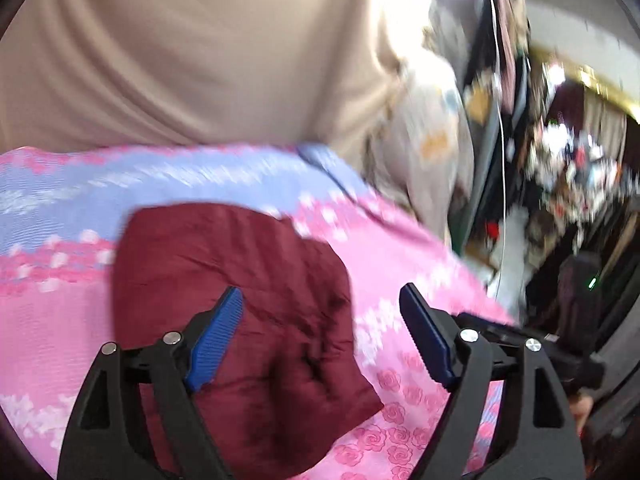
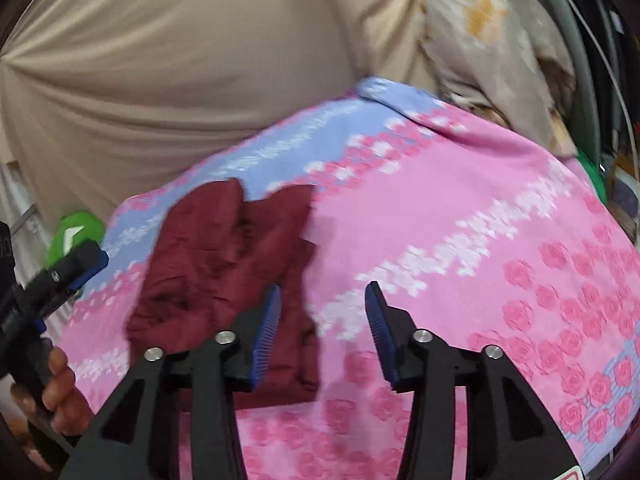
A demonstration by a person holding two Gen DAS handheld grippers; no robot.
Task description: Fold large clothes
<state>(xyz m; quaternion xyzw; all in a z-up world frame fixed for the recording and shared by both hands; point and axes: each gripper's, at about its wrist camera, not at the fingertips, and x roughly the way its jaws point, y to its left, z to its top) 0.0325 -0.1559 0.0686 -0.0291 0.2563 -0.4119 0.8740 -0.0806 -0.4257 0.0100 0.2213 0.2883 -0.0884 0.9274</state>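
Maroon garment (image 2: 224, 264), lengthwise away from tongs

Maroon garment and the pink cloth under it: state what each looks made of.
Maroon garment: thin matte woven fabric, probably cotton, judging by its fine crinkles. Pink cloth: smooth printed sheet with roses and blue bands, lying flat; the fibre is unclear through blur.

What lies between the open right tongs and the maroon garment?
Nothing: in the right wrist view, the right tongs hang open directly above the maroon garment, which lies on the pink floral sheet.

Crinkled matt maroon garment (image 1: 240, 312); soft printed pink bedsheet (image 2: 460, 208); ribbed blue plastic pads (image 1: 216, 344)
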